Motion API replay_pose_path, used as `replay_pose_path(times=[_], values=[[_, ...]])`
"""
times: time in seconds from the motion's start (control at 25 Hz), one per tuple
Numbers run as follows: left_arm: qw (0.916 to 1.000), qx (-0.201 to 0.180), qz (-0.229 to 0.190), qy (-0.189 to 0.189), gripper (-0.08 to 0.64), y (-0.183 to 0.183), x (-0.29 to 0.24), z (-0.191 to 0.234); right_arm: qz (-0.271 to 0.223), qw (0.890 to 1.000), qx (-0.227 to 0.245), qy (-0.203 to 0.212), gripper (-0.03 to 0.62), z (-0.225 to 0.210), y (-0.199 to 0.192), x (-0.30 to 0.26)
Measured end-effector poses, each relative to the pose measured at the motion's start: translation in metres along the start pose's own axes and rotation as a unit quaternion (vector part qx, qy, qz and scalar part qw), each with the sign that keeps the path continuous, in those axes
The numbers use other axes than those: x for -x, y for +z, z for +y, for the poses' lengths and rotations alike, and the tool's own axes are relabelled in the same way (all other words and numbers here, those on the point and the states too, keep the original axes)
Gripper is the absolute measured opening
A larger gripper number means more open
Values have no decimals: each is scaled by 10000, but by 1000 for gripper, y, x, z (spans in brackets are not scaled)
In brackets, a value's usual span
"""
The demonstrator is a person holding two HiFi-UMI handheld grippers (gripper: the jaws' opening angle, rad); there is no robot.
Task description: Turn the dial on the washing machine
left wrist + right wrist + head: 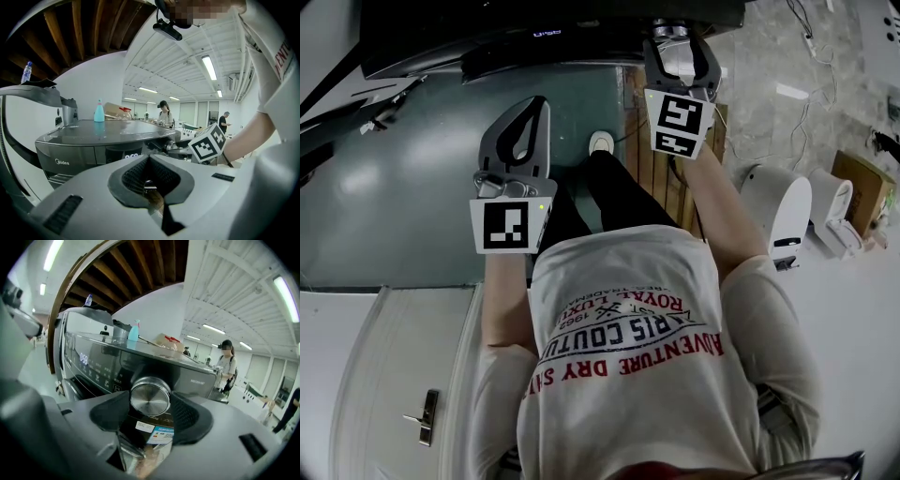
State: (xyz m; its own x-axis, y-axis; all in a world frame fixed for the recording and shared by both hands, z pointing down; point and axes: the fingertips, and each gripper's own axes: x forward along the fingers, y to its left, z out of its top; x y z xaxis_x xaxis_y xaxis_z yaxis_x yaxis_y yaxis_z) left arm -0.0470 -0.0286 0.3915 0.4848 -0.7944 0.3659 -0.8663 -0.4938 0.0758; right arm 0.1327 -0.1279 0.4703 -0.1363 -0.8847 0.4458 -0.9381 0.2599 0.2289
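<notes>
The dark washing machine runs across the top of the head view, its display lit. My right gripper reaches its front panel. In the right gripper view the round silver dial sits between the two dark pads, which lie against its sides, so the right gripper is shut on the dial. My left gripper hangs lower and to the left, away from the machine, shut on nothing. The left gripper view shows the left gripper with the machine beyond it.
A blue spray bottle and other items stand on the machine's top. White appliances sit on the floor at right. A wooden slatted strip lies under the right arm. A door with a handle is at lower left. People stand far back.
</notes>
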Motion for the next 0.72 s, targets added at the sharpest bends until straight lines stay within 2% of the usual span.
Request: replay_pose_path(times=[0.2, 0.4, 0.56, 0.64, 0.72], values=[[10000, -29, -73, -26, 17, 4, 0, 1, 212, 9936, -1099, 132, 287, -6, -6, -1], [10000, 14, -36, -61, 16, 6, 1, -1, 154, 9910, -1311, 204, 287, -8, -6, 0], [9999, 130, -41, -18, 17, 4, 3, 2, 48, 9823, -1828, 397, 287, -10, -7, 2], [9999, 142, -73, 4, 17, 2, 3, 6, 1, 9872, -1561, 319, 288, -9, -8, 6], [9998, 165, -104, 2, 17, 1, 3, 7, -33, 9965, -811, 189, 293, -5, -7, 10]])
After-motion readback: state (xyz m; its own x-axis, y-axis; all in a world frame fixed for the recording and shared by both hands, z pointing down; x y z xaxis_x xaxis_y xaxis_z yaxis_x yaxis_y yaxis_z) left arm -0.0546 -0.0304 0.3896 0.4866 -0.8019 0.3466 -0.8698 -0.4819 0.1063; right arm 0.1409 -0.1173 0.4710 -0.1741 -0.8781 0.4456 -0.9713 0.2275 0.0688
